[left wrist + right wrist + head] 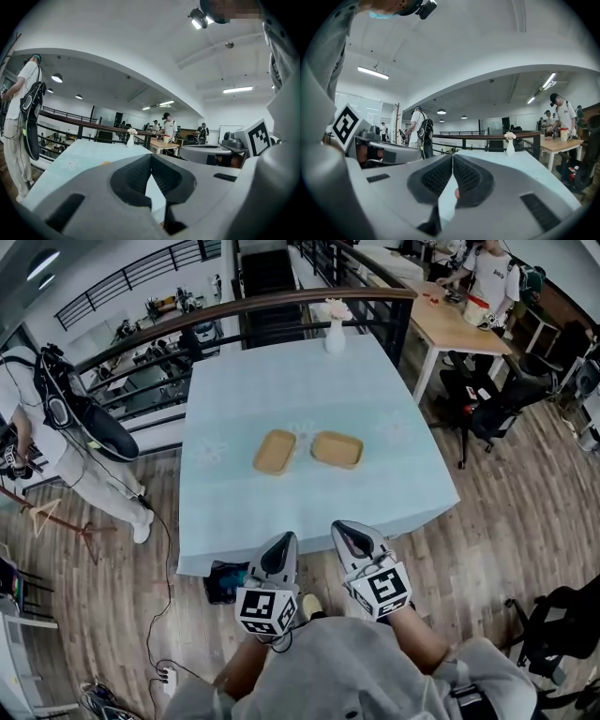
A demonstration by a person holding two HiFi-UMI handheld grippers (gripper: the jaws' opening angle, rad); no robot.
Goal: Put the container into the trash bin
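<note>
Two shallow tan containers lie side by side in the middle of the table with the pale blue cloth [234,399]: one on the left [275,451], one on the right [337,449]. My left gripper [281,542] and right gripper [352,531] hover next to each other over the table's near edge, short of the containers, both pointing at them. Both are shut with nothing between the jaws, as the left gripper view [151,159] and right gripper view [453,157] also show. A dark bin-like object [223,582] sits on the floor under the near left corner.
A white vase with flowers [335,334] stands at the table's far edge. A person with a backpack [56,437] stands to the left. A railing [244,310] runs behind the table. A wooden desk [459,329] and office chairs [497,399] are at the right. Cables and a power strip [167,676] lie on the floor.
</note>
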